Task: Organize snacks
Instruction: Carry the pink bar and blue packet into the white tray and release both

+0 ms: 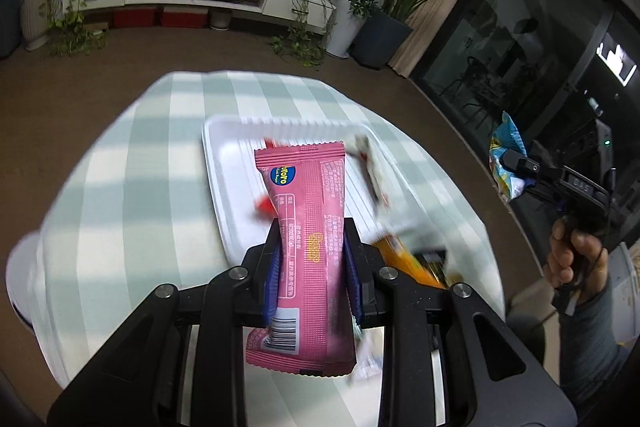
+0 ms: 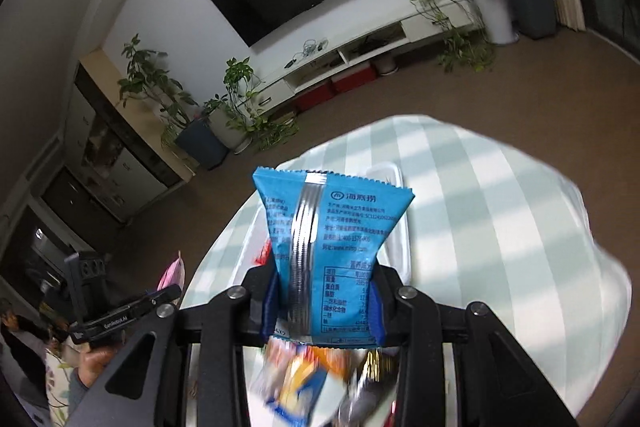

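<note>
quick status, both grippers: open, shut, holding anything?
Left gripper: shut on the pink snack pack, held above the white tray.
Right gripper: shut on the blue snack pack.

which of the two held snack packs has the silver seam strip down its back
The blue snack pack clamped in the right gripper. The pink snack pack in the left gripper shows a barcode and yellow print, no silver seam.

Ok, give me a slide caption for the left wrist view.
Left gripper holds a pink snack pack above the white tray on the striped table.
</note>
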